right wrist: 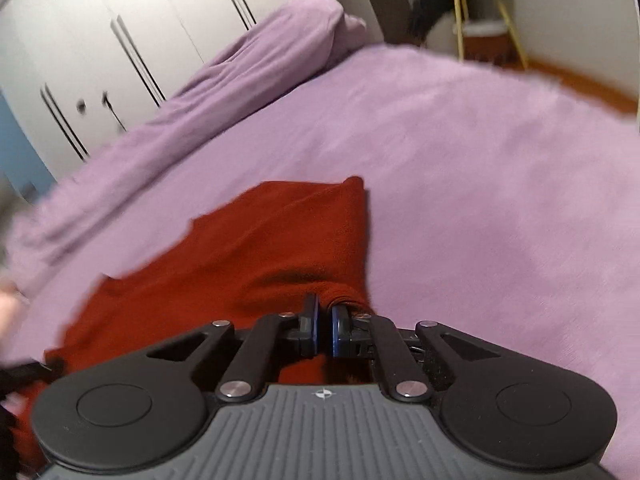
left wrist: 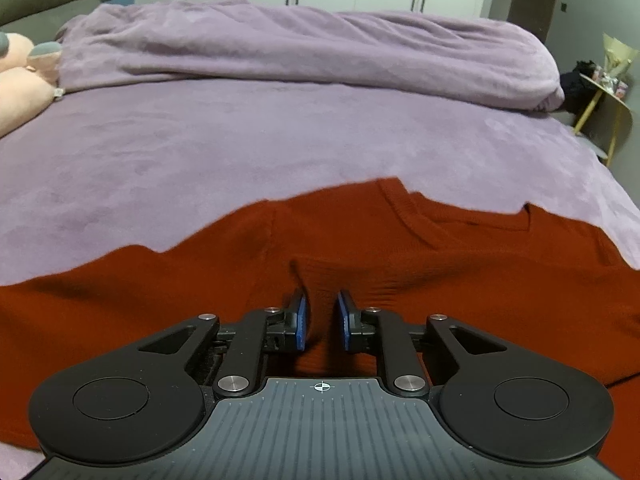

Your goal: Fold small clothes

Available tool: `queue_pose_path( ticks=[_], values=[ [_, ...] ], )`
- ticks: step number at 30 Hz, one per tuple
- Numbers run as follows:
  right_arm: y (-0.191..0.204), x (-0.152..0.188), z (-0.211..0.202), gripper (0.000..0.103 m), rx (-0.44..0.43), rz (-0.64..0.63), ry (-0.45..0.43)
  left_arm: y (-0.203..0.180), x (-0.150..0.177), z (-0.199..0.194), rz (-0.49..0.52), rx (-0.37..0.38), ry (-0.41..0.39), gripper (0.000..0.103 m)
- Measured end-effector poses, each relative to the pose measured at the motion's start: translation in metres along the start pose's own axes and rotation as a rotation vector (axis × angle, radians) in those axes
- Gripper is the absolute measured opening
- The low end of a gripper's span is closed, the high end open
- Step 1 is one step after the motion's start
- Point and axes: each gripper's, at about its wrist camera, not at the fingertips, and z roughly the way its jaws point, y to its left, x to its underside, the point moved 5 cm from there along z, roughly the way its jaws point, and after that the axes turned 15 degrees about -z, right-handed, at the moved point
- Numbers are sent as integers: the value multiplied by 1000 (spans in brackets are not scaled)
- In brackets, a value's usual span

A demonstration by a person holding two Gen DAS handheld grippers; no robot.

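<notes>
A rust-red knit sweater (left wrist: 440, 264) lies spread on the purple bed cover (left wrist: 240, 140), its neckline toward the far side. My left gripper (left wrist: 322, 304) sits low over the sweater with its blue-padded jaws a little apart around a raised fold of the knit. In the right wrist view the sweater (right wrist: 256, 252) is bunched and lifted toward the camera. My right gripper (right wrist: 324, 314) is shut on a gathered edge of the sweater, the red cloth bulging over the right finger.
A rolled purple duvet (left wrist: 300, 48) lies across the far side of the bed. A pink plush toy (left wrist: 16, 80) is at the far left. A gold-legged side table (left wrist: 608, 100) stands beyond the bed's right edge. White wardrobe doors (right wrist: 100, 40) stand behind.
</notes>
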Motion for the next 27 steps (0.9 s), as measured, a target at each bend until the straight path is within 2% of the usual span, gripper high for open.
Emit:
queue_pose_path(
  ticks=[3, 6, 9, 11, 13, 15, 18, 20, 21, 27],
  values=[
    [6, 8, -1, 3, 18, -91, -9, 1, 3, 4, 16, -15, -3, 23],
    [15, 6, -16, 12, 4, -160, -1, 4, -1, -5, -8, -33, -18, 30],
    [24, 1, -48, 21, 11, -236, -61, 5, -6, -23, -30, -3, -57, 33],
    [34, -6, -58, 22, 9, -293, -103, 2, -7, -34, -36, 25, -78, 42],
    [48, -13, -53, 22, -3, -355, -109, -5, -4, -34, -42, 47, -62, 48],
    [62, -14, -38, 22, -18, -405, -87, -12, 4, -26, -41, 49, -15, 48],
    [74, -4, -4, 19, -29, -457, 6, -17, 15, -9, -39, 14, 59, 49],
    [70, 3, 13, 16, 38, -521, 40, -19, 18, -6, -10, -8, 37, 50],
    [68, 5, 15, 16, 75, -558, 20, -21, 18, -5, 12, -19, 33, 51],
    [59, 2, 24, 14, 134, -616, 4, -17, 19, -3, 52, -59, 25, 65]
  ],
)
